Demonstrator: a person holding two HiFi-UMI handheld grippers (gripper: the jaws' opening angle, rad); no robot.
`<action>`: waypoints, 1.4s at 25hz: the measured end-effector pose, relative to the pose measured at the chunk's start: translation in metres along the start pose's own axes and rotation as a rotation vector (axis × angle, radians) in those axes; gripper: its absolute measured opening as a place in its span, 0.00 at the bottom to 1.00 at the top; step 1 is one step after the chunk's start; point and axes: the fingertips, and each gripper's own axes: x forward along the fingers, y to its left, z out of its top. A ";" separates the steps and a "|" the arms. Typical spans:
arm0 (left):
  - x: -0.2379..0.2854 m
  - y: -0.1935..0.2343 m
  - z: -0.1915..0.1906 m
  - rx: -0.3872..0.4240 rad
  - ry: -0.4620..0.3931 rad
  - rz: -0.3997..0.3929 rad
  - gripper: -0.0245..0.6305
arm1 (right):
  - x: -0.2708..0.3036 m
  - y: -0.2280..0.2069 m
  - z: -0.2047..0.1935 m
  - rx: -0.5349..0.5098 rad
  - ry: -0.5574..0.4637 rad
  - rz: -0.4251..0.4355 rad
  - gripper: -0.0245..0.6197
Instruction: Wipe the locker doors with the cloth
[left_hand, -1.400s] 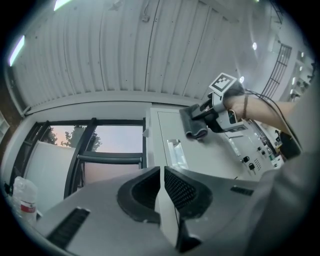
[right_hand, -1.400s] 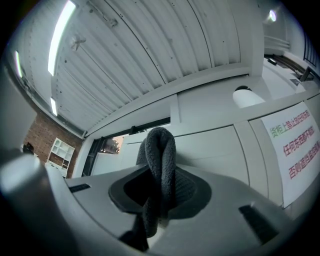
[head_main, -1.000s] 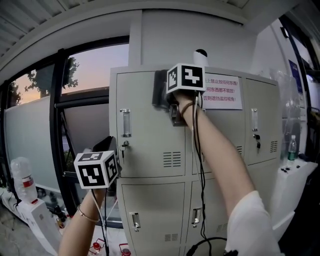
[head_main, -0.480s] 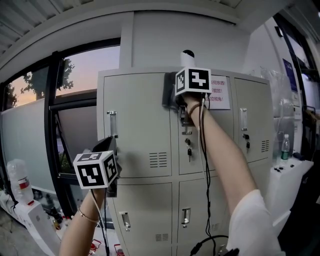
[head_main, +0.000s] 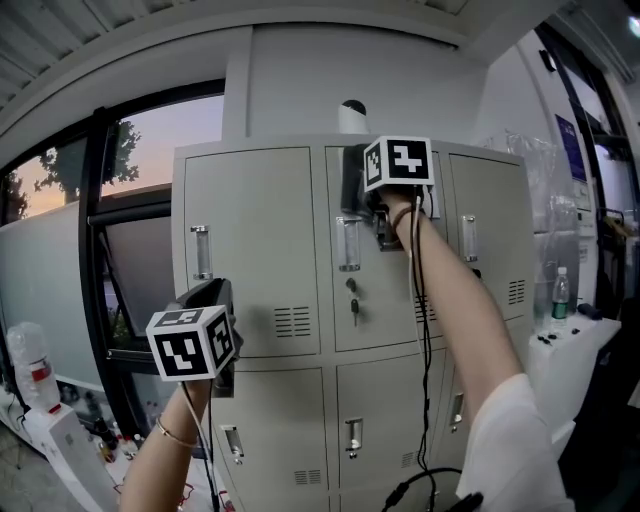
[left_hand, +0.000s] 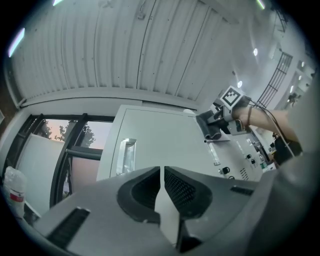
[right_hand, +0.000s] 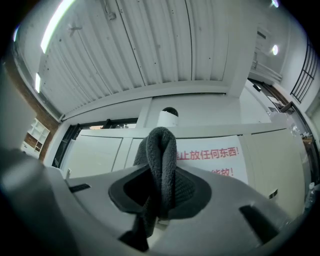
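Note:
A bank of grey lockers (head_main: 250, 240) faces me. My right gripper (head_main: 356, 192) is raised and shut on a dark grey cloth (head_main: 350, 170), which it presses against the top of the upper middle door (head_main: 345, 300). In the right gripper view the folded cloth (right_hand: 161, 160) sticks up between the jaws, in front of a paper notice with red print (right_hand: 215, 160). My left gripper (head_main: 216, 296) hangs low at the left, away from the doors. Its jaws are shut with nothing between them (left_hand: 162, 182).
A white cylinder device (head_main: 352, 115) stands on top of the lockers. A large window (head_main: 60, 250) is at the left, with a bottle (head_main: 30, 365) below it. At the right a water bottle (head_main: 560, 290) stands on a white counter. A cable (head_main: 420, 300) hangs along the right arm.
The right gripper has slid the cloth rightward from the upper left door onto the upper middle door. The lockers have shifted left in the head view. The left gripper has stayed put.

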 end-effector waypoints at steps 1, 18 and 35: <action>0.002 -0.004 -0.001 -0.003 0.001 -0.004 0.08 | -0.001 -0.009 0.000 0.004 -0.001 -0.010 0.15; 0.025 -0.061 -0.011 -0.012 0.004 -0.050 0.08 | -0.023 -0.126 0.001 0.024 -0.027 -0.140 0.15; 0.032 -0.088 -0.021 -0.008 0.017 -0.058 0.08 | -0.041 -0.208 -0.010 0.000 -0.032 -0.268 0.15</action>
